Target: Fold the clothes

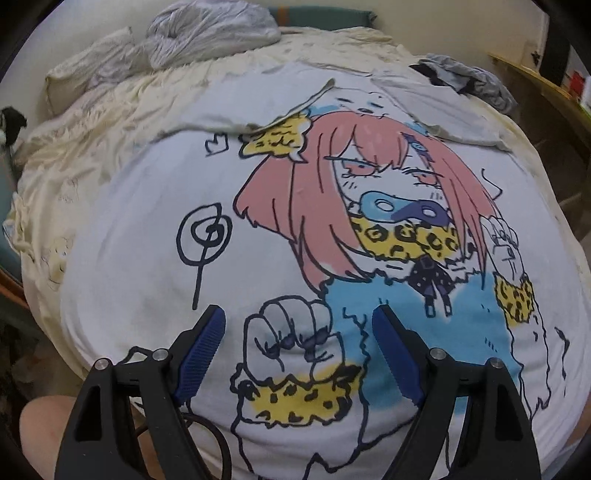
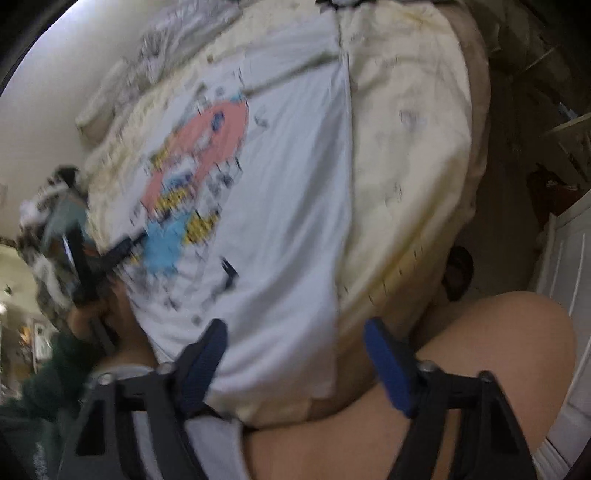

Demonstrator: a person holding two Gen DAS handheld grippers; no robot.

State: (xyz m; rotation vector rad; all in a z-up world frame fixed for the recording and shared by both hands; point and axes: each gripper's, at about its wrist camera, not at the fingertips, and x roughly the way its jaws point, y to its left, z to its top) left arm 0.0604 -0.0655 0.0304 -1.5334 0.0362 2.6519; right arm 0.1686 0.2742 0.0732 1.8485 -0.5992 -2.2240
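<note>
A white T-shirt [image 1: 155, 229] with a large print of a pink-haired cartoon figure lies spread face up on a bed's cream sheet [image 1: 92, 122]. At its far end, a flap of the shirt [image 1: 424, 107] is turned over onto the print. My left gripper [image 1: 298, 314] hovers open over the printed fist near the shirt's near end, nothing between its blue pads. The right wrist view is blurred: the shirt [image 2: 288, 206] shows a straight right edge. My right gripper [image 2: 295, 328] is open above the shirt's near right corner, holding nothing. The left gripper [image 2: 110, 254] shows at that view's left.
A grey crumpled blanket [image 1: 210, 29] and a pillow [image 1: 92, 62] lie at the head of the bed. A dark grey garment [image 1: 469, 77] sits at the far right. Wooden furniture [image 1: 546, 96] borders the right side. The person's bare knee [image 2: 461, 369] is by the bed's near edge.
</note>
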